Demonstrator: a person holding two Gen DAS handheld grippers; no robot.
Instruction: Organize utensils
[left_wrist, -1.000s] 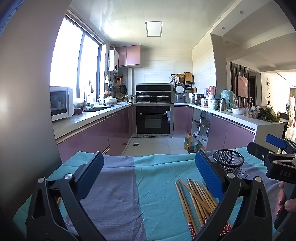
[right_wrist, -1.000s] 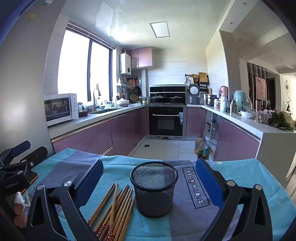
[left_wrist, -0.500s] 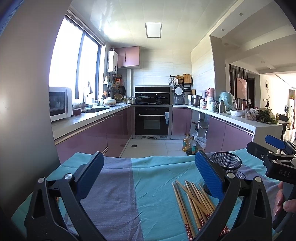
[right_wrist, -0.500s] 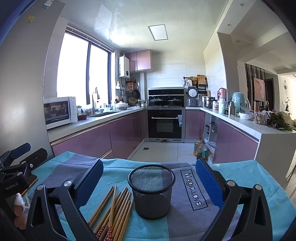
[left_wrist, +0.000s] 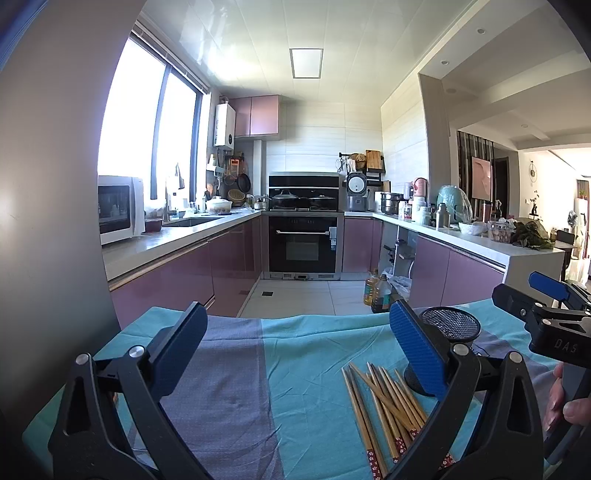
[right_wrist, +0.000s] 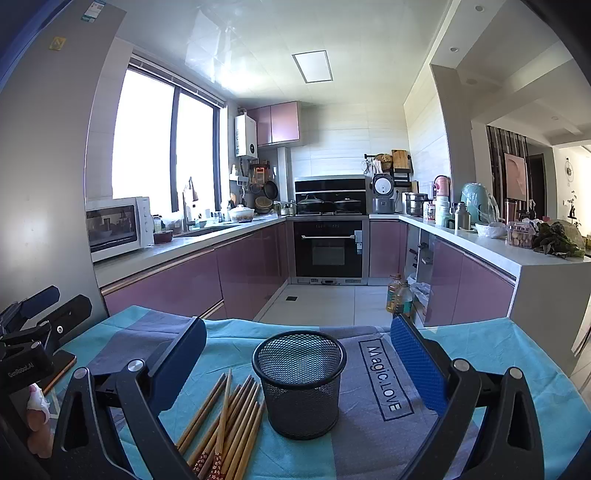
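Note:
Several wooden chopsticks with red patterned ends lie in a loose pile on the teal and grey tablecloth. Just right of them stands an empty black mesh cup, upright. My right gripper hovers open over the table, the cup framed between its blue pads with nothing held. In the left wrist view the chopsticks lie right of centre, partly behind the right finger, and the mesh cup shows beyond it. My left gripper is open and empty above bare cloth. The other gripper shows at the right edge.
The cloth carries the printed words "Magic.LOVE" right of the cup. Beyond the table's far edge is a kitchen floor with oil bottles, purple cabinets and an oven. A fridge wall rises close on the left.
Both wrist views have tilted slightly upward and drawn back a little; the cup and chopsticks sit lower in frame. Nothing on the table has moved and both grippers stay open.

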